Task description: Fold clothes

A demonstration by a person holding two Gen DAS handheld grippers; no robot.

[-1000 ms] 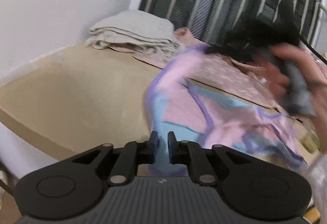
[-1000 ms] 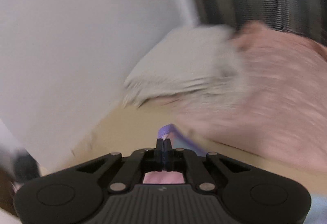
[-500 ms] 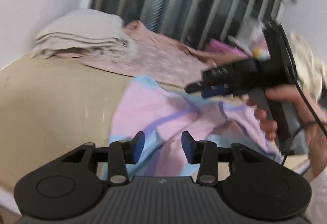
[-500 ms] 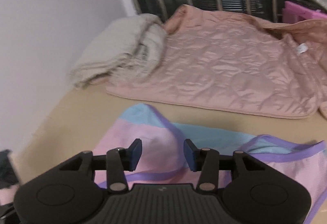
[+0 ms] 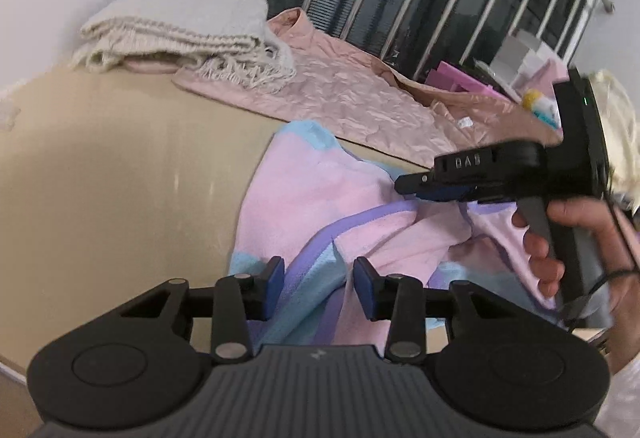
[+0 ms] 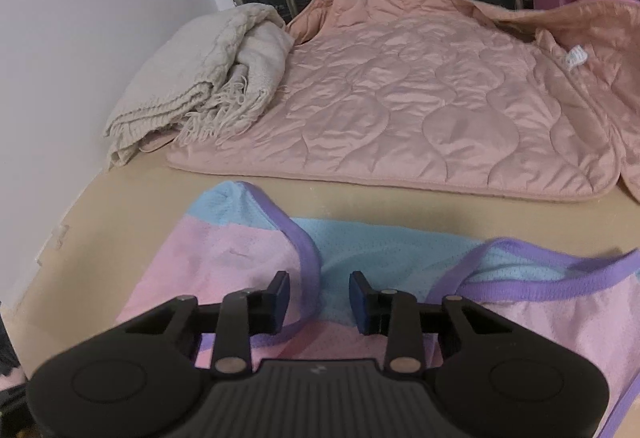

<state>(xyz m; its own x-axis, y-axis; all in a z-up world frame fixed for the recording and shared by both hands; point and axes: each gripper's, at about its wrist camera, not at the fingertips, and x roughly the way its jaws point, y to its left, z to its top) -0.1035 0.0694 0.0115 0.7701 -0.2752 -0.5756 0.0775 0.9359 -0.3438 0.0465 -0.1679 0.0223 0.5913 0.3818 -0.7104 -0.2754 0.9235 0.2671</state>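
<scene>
Pink, blue and purple top (image 6: 248,258) spread rumpled on the desk (image 5: 120,178), ready for folding. Left claw (image 5: 319,280) and right claw (image 6: 318,298) both spread, empty, poised above purple trim for fresh grips.

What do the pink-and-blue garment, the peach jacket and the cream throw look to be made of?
Garment: probably light synthetic mesh, with tiny holes visible. Peach jacket: likely padded satin-like synthetic; glossy, quilted stitching. Cream throw: seemingly chunky knit; ribbed, matte, fringed.
</scene>
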